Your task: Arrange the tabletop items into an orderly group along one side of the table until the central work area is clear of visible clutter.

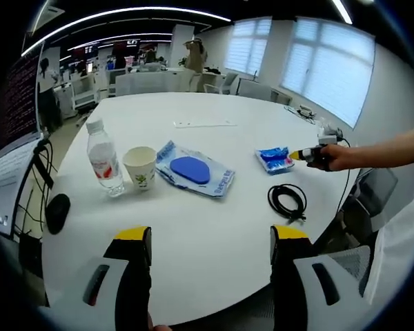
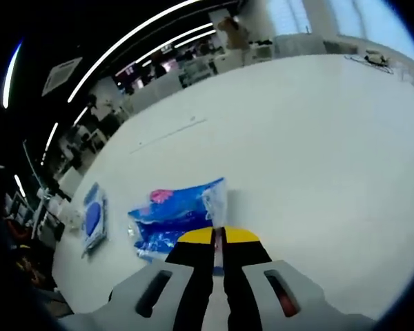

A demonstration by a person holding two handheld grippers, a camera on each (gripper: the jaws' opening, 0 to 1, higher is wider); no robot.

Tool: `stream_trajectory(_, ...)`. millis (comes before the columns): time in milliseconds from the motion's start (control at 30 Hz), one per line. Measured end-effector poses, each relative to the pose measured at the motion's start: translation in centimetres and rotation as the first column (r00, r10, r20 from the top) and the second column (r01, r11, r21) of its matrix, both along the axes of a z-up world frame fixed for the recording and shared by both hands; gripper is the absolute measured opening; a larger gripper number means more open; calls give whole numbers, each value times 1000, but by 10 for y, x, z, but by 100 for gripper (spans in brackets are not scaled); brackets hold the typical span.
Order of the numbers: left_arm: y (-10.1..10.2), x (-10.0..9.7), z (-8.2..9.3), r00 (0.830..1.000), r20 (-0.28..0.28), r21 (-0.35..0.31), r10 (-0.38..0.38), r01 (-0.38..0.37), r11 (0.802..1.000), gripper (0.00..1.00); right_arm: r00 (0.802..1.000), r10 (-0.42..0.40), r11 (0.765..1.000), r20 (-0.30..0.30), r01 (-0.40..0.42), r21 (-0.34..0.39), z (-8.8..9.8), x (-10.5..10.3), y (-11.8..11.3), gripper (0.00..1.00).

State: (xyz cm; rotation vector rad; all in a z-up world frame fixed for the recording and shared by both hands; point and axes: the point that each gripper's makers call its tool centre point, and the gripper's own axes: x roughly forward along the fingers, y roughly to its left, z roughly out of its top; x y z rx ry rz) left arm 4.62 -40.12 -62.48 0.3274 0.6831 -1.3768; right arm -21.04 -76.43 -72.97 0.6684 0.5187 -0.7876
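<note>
Right hand-held gripper point(image 2: 218, 238) clamped on the edge of a crinkled blue plastic packet point(image 2: 176, 217) on the round white surface point(image 2: 317, 152).
Left hand-held gripper point(image 1: 210, 238) spread wide with nothing between its jaws; beyond it, clear plastic water bottle with red label point(image 1: 103, 158) just beside white paper cup point(image 1: 141, 167); flat blue oval pad in clear wrapping point(image 1: 192, 169) near the cup; coiled black cable point(image 1: 288, 201) well apart, nearer the surface's edge; black computer mouse point(image 1: 57, 211) at the rim.

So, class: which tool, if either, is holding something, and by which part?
The right tool is shut on the blue packet, gripping its near edge. The left tool is open, holding nothing.
</note>
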Motion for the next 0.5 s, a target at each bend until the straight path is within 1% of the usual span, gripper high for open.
stream_trajectory(100,3,6,4,1000,6,-8,11,-11,1000,71,1000,9,1000,-10,-9,-2,2,-1,5,5)
stream_trajectory(167,5,10,4,1000,12,-8,13,-13,1000,71,1000,20,1000,-4,-20,2,3,2,9,8)
stream_trajectory(233,7,11,3,1000,12,-6,10,-9,1000,71,998,54,998,-15,-54,-12,5,6,16,8)
stream_trajectory(267,8,12,1,1000,12,-4,5,-5,1000,71,998,56,998,-16,-56,-12,7,8,20,9)
stream_trajectory(367,10,14,-1,1000,13,0,-7,7,1000,71,997,72,997,-2,-72,-18,13,15,30,13)
stream_trajectory(433,12,15,-1,1000,12,-1,-12,12,1000,71,996,88,996,19,-87,-19,19,24,40,13)
stream_trajectory(467,12,16,-2,1000,11,-1,-12,12,1000,71,988,150,989,38,-149,-14,23,35,53,15)
stream_trajectory(500,12,17,-3,1000,8,0,-15,15,1000,71,988,154,988,29,-154,-14,23,41,59,16)
